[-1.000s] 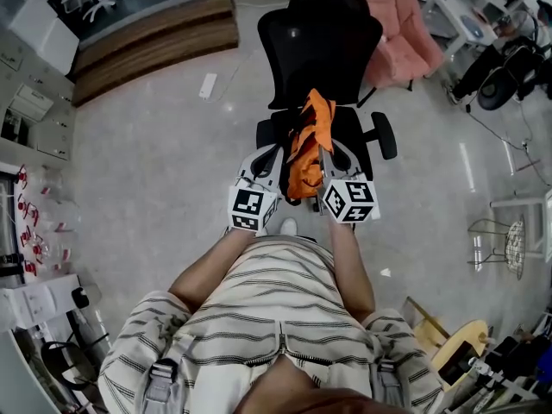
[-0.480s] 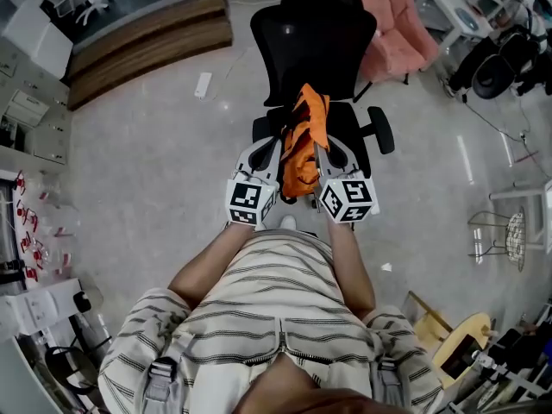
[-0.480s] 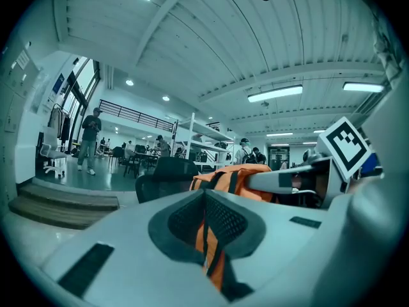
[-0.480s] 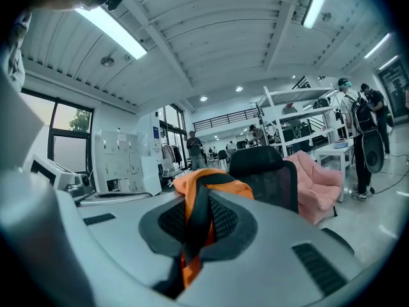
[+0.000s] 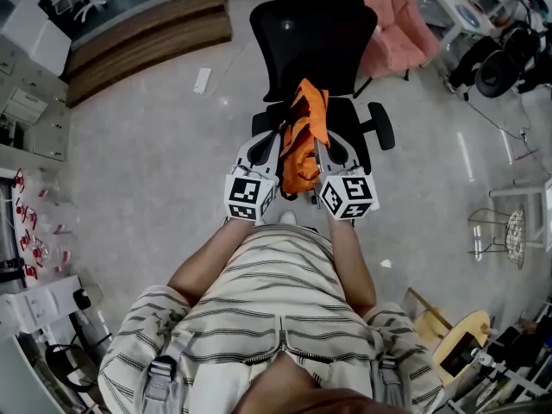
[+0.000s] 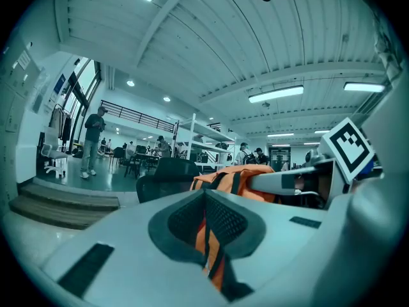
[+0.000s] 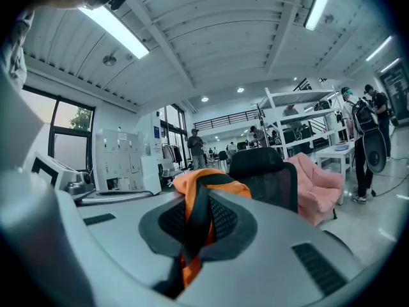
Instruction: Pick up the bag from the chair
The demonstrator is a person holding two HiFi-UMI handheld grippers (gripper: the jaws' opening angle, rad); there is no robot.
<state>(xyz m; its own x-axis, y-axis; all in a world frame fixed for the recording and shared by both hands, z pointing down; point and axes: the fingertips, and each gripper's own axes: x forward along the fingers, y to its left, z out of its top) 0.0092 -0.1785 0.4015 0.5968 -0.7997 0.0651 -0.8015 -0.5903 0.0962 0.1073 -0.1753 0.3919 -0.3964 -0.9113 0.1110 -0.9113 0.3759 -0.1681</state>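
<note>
Nearest the camera is the person's striped shirt (image 5: 267, 309), with both forearms reaching forward. The left gripper (image 5: 274, 147) and right gripper (image 5: 324, 152) sit side by side, marker cubes facing up, with the orange bag (image 5: 304, 136) bunched right between them.

In the left gripper view the left gripper (image 6: 208, 235) is closed down tight. Its dark ribbed pads meet on a fold of orange fabric and a black strap, and only that thin band of bag shows in the gap. Beyond it the bag (image 6: 233, 174) swells up above the tool, and the right gripper (image 6: 287, 181) crosses in from the right edge, carrying its marker cube.

The right gripper view shows the same. The right gripper (image 7: 192, 232) is pinched shut on a broad black strap with orange cloth beside it, and the bag (image 7: 214, 183) humps up just past the pads.

So both tools grip the bag, one on each side. It hangs over the front edge of the black office chair (image 5: 315, 37), covering the middle of the seat. No view shows whether its underside touches the cushion.

The chair's tall backrest rises behind the bag, and an armrest (image 5: 380, 128) juts out to the right. Behind the chair, towards the far right, is a pink armchair (image 5: 398, 24). Far left, a wooden step (image 5: 147, 37) runs along the pale floor (image 5: 155, 162). In the right gripper view, lockers (image 7: 118, 158) line the far wall, and a person (image 7: 195, 146) stands well back.
</note>
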